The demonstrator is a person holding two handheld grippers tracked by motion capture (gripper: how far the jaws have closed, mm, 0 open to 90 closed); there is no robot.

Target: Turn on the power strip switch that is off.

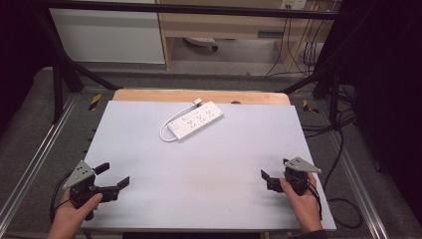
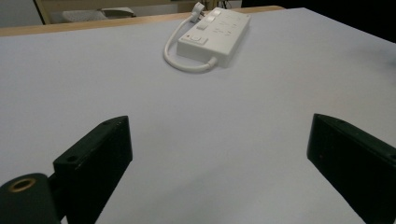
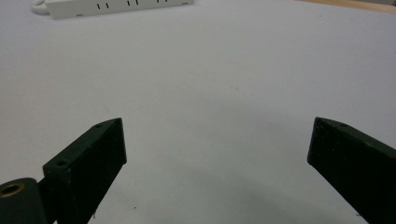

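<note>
A white power strip (image 1: 195, 121) lies flat at the far middle of the pale grey table top (image 1: 199, 174), its short cord looping at its left end and its plug (image 1: 197, 103) at the far side. My left gripper (image 1: 113, 175) rests at the near left corner, open and holding nothing. My right gripper (image 1: 274, 168) sits at the near right, also open and holding nothing. In the left gripper view the jaws (image 2: 219, 123) stand wide apart over bare table, with the power strip (image 2: 217, 32) far ahead. From the right gripper (image 3: 218, 123) the power strip (image 3: 116, 5) lies far off at the upper left.
A wooden strip (image 1: 199, 96) borders the table's far edge. Black frame bars (image 1: 64, 64) stand around the table, and cables (image 1: 343, 149) trail on the floor at the right. A cabinet (image 1: 107, 35) stands behind.
</note>
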